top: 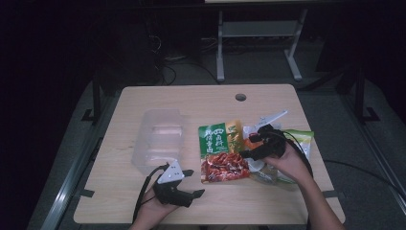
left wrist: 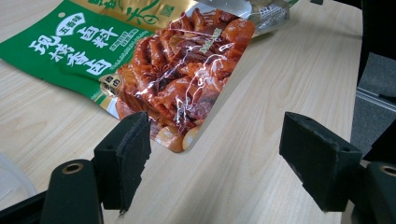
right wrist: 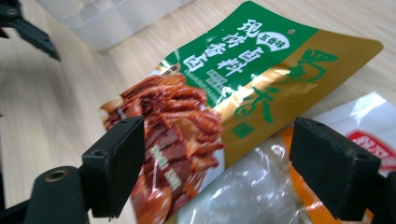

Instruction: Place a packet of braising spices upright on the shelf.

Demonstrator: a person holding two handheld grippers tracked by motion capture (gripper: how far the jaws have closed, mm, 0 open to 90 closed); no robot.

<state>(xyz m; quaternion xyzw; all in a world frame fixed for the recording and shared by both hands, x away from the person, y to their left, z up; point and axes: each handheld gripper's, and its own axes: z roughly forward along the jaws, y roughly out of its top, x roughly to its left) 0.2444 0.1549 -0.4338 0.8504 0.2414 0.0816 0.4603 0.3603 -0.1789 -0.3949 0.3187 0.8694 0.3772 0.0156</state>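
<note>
A glossy foil snack pouch (top: 221,152) is lying flat at the centre of the high view, its upper half green and gold, its lower half printed with reddish-brown braised pieces, and the film is crinkling and catching the light. Just to its right, partly under its edge, softer packets (top: 297,143) in clear, white and pale green plastic are sitting in a loose pile. To the pouch's left a clear moulded plastic container (top: 159,141) with rounded corners is resting on the bench (top: 191,103), a pale wood-grain top with a round cable hole (top: 240,97) near its far edge. The room around is lying in darkness (grey metal frame legs and cables are showing at the top of the frame). White Chinese characters are running across the green band of the pouch, with larger green script on the gold; I cannot read them reliably. The left hand-held gripper (top: 194,184) is hovering at the lower left of the high view, its black foam-padded jaws spread wide and holding nothing. The right hand-held gripper (top: 250,146) is hanging over the pouch's right edge and the packets, jaws likewise parted and empty.
</note>
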